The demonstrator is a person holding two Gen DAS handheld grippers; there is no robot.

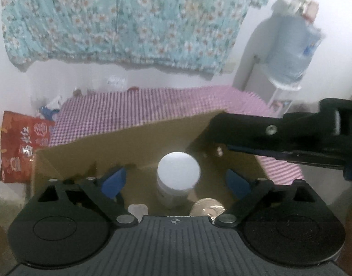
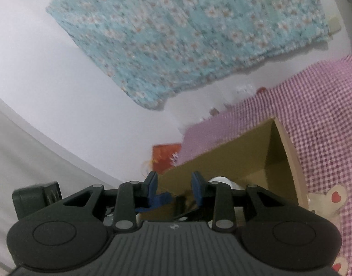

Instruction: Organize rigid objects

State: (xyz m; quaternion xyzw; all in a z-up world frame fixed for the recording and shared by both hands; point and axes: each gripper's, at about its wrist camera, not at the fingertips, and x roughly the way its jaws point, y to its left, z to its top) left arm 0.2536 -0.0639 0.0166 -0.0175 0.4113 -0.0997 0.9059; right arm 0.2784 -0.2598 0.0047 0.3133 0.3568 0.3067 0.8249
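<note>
Standing upright inside the cardboard box [image 1: 88, 151], the white jar [image 1: 177, 179] has its long axis vertical and its round lid facing up toward the left wrist camera. Jar looks plain: white cap, pale translucent-white body, short cylinder; label not readable through blur. It sits on the box floor, roughly mid-box.

Left gripper [image 1: 176, 180] hangs over the jar with blue pads spread wide, one on each side of the jar, neither touching it. Right gripper [image 2: 174, 188] has its blue pads apart too, narrower gap, nothing between them; it is at the near edge of the box. In the left view the right gripper reaches in from the right over the box's far right corner.

Other things in the box: a round gold-toned disc [image 1: 207, 207] just right of the jar base, and a small pale flat piece [image 1: 138, 209] to its left; a tiny pale item near the right wall, too blurred to name.

Box rests on a pink checked cloth [image 1: 134, 108]. Red bag [image 1: 24, 147] stands left of the box. Floral teal fabric [image 1: 130, 18] hangs on the wall behind. Water dispenser bottle [image 1: 293, 46] at far right. Heart-print patch [image 2: 334, 197] on the cloth beside the box in the right view.
</note>
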